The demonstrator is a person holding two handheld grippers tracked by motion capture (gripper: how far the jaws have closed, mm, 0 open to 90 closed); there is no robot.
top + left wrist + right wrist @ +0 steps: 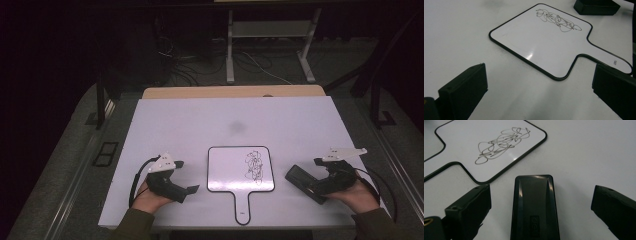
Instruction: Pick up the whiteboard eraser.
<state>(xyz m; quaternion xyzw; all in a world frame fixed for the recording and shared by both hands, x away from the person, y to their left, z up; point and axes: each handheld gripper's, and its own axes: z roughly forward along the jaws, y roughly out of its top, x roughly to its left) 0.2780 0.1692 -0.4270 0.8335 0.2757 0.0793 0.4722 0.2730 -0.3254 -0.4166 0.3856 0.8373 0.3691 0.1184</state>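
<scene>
Between the right jaws: eraser point(534, 207) lay flat on the table point(200, 125), long axis along the jaws, clear gaps on both sides, not touched.
Eraser, high view: black block point(305, 182) just right of the board, near the table's front right.
Board: small white paddle-shaped whiteboard point(241, 170) lay flat at front centre, handle toward the person.
Scribble: dark tangle of marker lines point(254, 166) on the board's right half, on the side nearest the eraser.
Right gripper point(541, 205): jaws stood wide, straddling the eraser, low over the table; held in the right hand point(357, 195).
Left gripper point(539, 82): jaws stood wide and empty, aimed toward the board's handle and near edge; held in the left hand point(150, 197) left of the board point(544, 40).
Step in hand: judged to be the reach for the eraser, before any grasp; wiping not yet begun.
Next move: likely close the right jaws squarely on the eraser's long sides, lift, and carry it over the scribble point(499, 145).
Left's likely part: pin the board by its handle or edge so it would not slide under the wiping.
Risk: a skewed grip might twist the eraser off its flat face.
</scene>
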